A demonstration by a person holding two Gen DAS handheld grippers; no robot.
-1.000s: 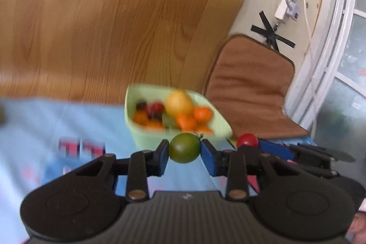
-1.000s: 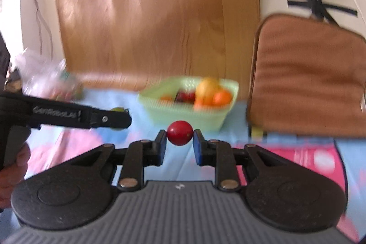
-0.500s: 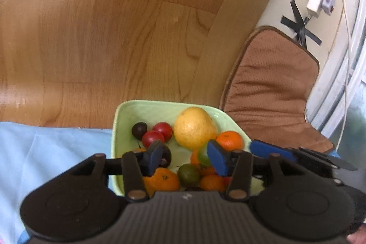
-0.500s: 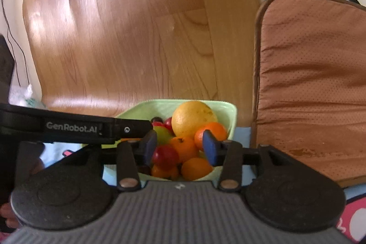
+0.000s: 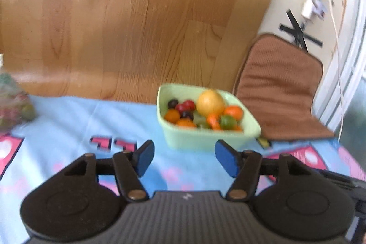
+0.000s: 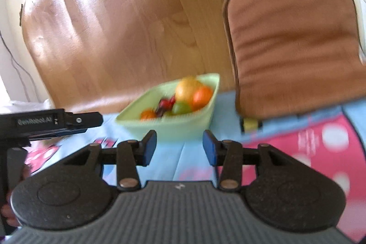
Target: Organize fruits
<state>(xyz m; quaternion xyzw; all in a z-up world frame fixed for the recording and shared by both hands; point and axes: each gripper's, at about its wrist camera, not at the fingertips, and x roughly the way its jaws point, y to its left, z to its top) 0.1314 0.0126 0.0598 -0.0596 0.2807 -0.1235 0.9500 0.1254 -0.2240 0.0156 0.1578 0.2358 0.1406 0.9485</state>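
Note:
A pale green bowl [image 5: 249,127] stands on the blue and pink cloth and holds several fruits: a big yellow one [image 5: 210,102], oranges, red and dark small ones and a green one [image 5: 228,122]. The bowl also shows in the right wrist view [image 6: 201,117]. My left gripper [image 5: 184,158] is open and empty, a short way in front of the bowl. My right gripper [image 6: 179,148] is open and empty, also just short of the bowl. The left gripper's body [image 6: 57,122] shows at the left of the right wrist view.
A brown cushion [image 5: 281,86] leans against the wall right of the bowl. A clear bag with more fruit [image 5: 13,104] lies at the cloth's far left. A wooden board [image 5: 137,15] stands behind the table. A small yellow item [image 6: 250,124] lies under the cushion's edge.
A second ago each gripper held a fruit, green in the left, red in the right. Both opened over the bowl and dropped them in. Both have now pulled back from the bowl.

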